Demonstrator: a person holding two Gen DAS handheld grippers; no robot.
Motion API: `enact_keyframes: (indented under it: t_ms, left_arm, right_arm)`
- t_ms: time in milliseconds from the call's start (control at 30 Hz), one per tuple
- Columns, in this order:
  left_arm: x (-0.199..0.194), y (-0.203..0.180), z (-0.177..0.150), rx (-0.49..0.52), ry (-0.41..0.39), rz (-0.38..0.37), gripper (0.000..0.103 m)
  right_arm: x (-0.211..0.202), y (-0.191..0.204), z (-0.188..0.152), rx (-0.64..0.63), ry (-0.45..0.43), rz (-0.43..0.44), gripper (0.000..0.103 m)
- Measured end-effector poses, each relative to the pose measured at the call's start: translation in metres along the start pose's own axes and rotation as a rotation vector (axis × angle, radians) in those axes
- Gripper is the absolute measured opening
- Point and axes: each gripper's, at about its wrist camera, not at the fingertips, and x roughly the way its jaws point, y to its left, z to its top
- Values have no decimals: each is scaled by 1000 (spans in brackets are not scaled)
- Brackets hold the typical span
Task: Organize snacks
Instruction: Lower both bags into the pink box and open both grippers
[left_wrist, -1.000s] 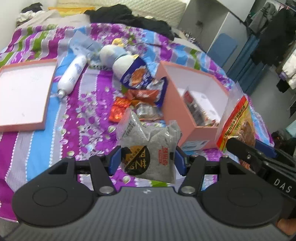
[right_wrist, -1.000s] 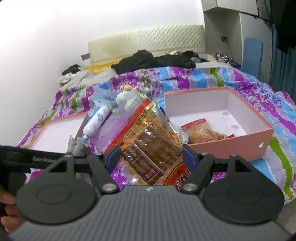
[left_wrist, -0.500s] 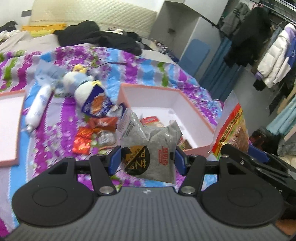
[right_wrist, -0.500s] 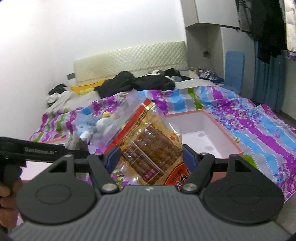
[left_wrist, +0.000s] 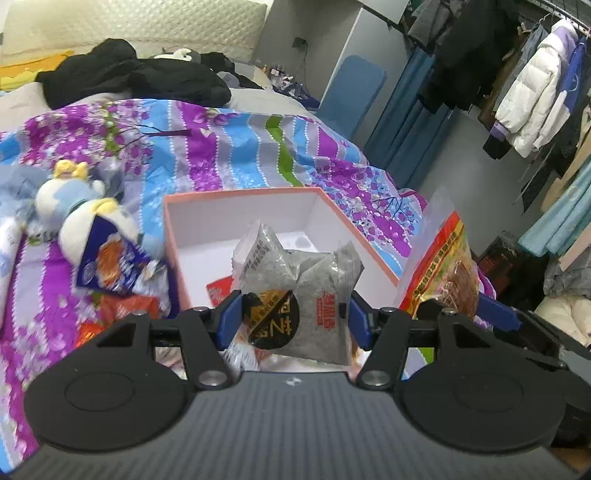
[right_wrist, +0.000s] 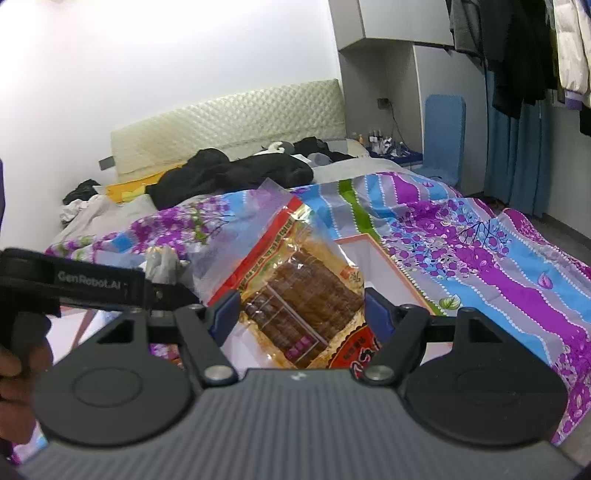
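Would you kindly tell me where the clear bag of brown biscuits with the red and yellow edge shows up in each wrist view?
Left wrist view: the biscuit bag stands at the right, beside the pink box, clamped in the right hand-held gripper.
Right wrist view: the bag fills the centre, pinched between the blue pads.
Shared landmark: the pink box, whose corner shows just behind the bag here.

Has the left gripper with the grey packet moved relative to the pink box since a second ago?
Yes. The left gripper, shut on the grey packet, has swung over toward the pink box: the box was off to its right, and is now directly behind the packet.
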Motion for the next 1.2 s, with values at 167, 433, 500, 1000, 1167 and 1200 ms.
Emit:
enact_keyframes:
  t_ms: [167, 433, 500, 1000, 1167, 1200]
  left_arm:
    - [58, -1, 27, 46, 33, 4, 64]
    - [135, 22, 45, 33, 120, 25, 64]
    - [145, 25, 47, 38, 131, 23, 64]
    - [105, 24, 52, 35, 68, 47, 76]
    - [56, 12, 47, 49, 14, 54, 76]
    - [46, 10, 45, 51, 3, 54, 76]
  right_arm:
    - [47, -21, 6, 18, 37, 2, 74]
    - [120, -38, -6, 39, 154, -2, 75]
    - [134, -42, -10, 65, 193, 1, 75]
    - [117, -40, -11, 94, 212, -23, 84]
    - [84, -29, -1, 84, 167, -12, 84]
    - [75, -25, 1, 81, 155, -6, 84]
